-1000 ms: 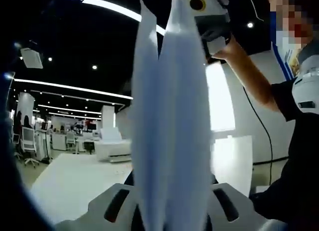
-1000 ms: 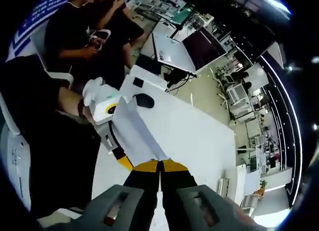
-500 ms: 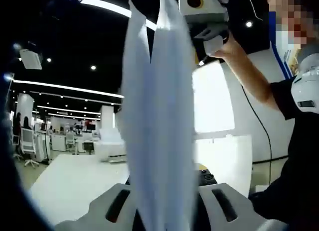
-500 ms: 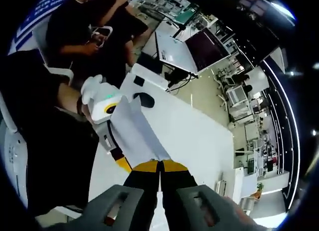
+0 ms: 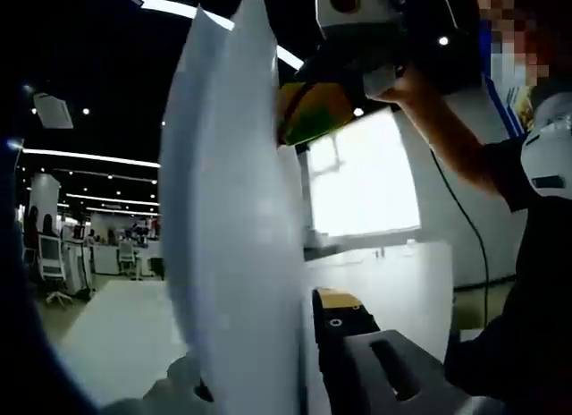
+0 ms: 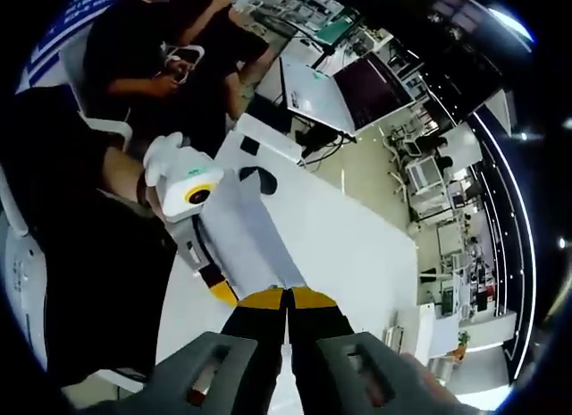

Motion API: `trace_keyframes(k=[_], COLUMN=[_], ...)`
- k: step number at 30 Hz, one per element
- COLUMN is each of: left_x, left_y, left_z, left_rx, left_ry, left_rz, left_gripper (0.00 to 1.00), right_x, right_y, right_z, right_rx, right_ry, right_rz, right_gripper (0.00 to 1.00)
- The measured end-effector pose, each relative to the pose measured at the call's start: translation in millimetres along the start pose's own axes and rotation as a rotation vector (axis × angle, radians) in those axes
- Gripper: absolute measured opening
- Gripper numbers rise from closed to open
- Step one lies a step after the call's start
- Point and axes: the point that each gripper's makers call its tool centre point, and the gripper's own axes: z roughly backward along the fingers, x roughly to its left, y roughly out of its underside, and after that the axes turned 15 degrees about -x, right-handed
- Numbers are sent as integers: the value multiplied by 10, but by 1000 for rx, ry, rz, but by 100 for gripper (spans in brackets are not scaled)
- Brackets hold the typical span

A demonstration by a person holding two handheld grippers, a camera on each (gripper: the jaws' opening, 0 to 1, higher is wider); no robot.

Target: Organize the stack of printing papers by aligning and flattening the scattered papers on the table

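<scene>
Papers between both hand-held grippers

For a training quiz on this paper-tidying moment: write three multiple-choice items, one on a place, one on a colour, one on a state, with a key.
1. Where is the paper stack?
A. Flat on the table
B. Held in the air between both grippers
C. On the floor

2. What colour are the right gripper jaw tips?
A. Yellow
B. Red
C. Green

3. How do the right gripper's jaws stand?
A. Wide open
B. Shut on the paper stack
C. Shut on nothing

Key: 1 B, the sheets span from the left gripper to the right one above the white table; 2 A, yellow pads; 3 B, jaws pinch the stack's edge.
</scene>
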Motion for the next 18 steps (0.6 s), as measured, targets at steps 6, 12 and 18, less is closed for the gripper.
trace_keyframes(k=[6,12,18], left_x=[1,18,19], left_y=[-3,-5,-6], left_z=[3,12,9], left_rx=[2,2,1], left_ry=[-2,-11,-11], left_rz=[-5,-7,-6], left_gripper=[6,6,6], right_x=[0,-3,-47], right_y=[-6,-24,-22], right_z=[-7,-4,9], right_rx=[-4,-18,-36], right_ry=[3,3,13], right_rz=[1,2,41], right_gripper=[0,0,9])
